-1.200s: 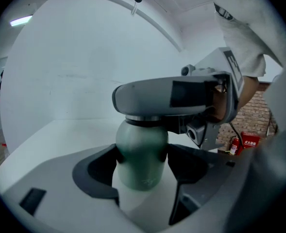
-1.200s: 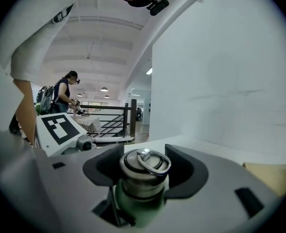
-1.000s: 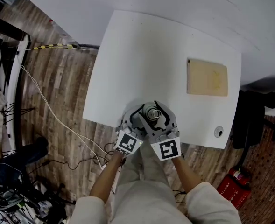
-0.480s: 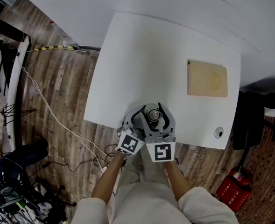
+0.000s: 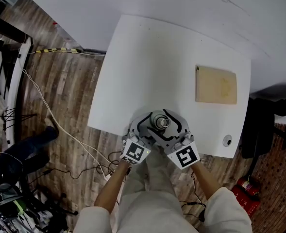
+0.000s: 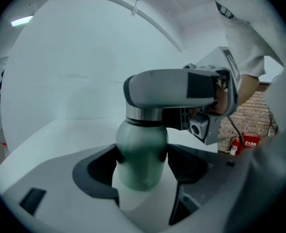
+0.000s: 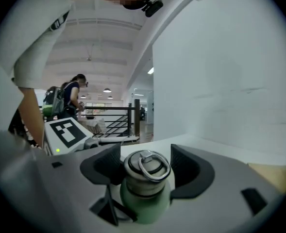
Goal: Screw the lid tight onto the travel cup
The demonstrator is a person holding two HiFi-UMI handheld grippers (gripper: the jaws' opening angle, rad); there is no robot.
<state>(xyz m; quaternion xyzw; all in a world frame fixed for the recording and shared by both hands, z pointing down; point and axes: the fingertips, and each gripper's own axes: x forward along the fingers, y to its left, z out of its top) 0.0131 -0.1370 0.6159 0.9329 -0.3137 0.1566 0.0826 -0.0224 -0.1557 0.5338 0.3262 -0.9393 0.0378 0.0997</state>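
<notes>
Left claw [image 6: 142, 153] clamps the travel cup [image 6: 143, 140]; right claw [image 7: 145, 161] just loosened around the lid [image 7: 144, 171]; I'd re-grip squarely, twist.

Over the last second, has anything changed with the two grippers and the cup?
The right gripper swung its rear end out toward the right in the head view. Its jaws have just been opening, and the lid sits between them with a gap on one side. The left gripper stays shut on the green cup. The tan board on the table has not moved.
</notes>
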